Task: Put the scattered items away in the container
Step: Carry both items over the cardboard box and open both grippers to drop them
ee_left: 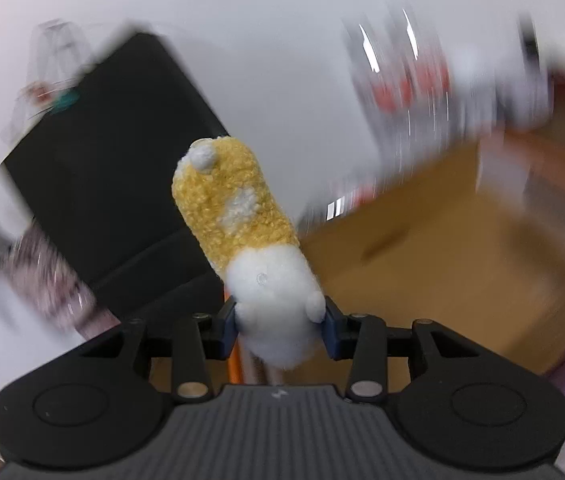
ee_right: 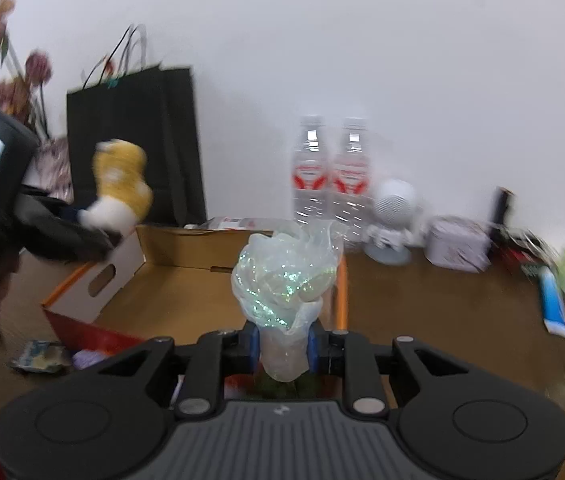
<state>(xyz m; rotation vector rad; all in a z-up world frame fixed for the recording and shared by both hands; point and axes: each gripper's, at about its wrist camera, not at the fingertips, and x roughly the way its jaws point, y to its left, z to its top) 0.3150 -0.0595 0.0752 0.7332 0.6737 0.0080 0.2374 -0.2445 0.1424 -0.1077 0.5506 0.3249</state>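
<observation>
The left gripper [ee_left: 281,330] is clamped on a fuzzy yellow-and-white plush toy [ee_left: 238,216], its two blue pads pressing the white lower end from either side while the yellow body juts up and away, tilted to the left. Seen from the right wrist camera, the same plush toy [ee_right: 120,188] rides in the air at the left of the frame, above the near left corner of the open brown cardboard box [ee_right: 178,280] that serves as the container.

The right gripper [ee_right: 283,350] holds a crumpled clear iridescent plastic bag [ee_right: 284,276], jaws closed on its twisted neck, the glittering bulk standing up over the box's interior. An orange-edged flap lies just right of the bag.

Behind the box, a black paper shopping bag [ee_right: 134,140] with cord handles stands against the white wall [ee_right: 362,40]. Two clear plastic water bottles with red labels [ee_right: 328,176] stand side by side near the wall, a small white round fan [ee_right: 392,216] just to their right. Dried pinkish flowers [ee_right: 6,68] rise at far left.

The left wrist view is heavily motion-blurred, so the box [ee_left: 442,256] appears only as a tan smear at right, likely below the toy.
</observation>
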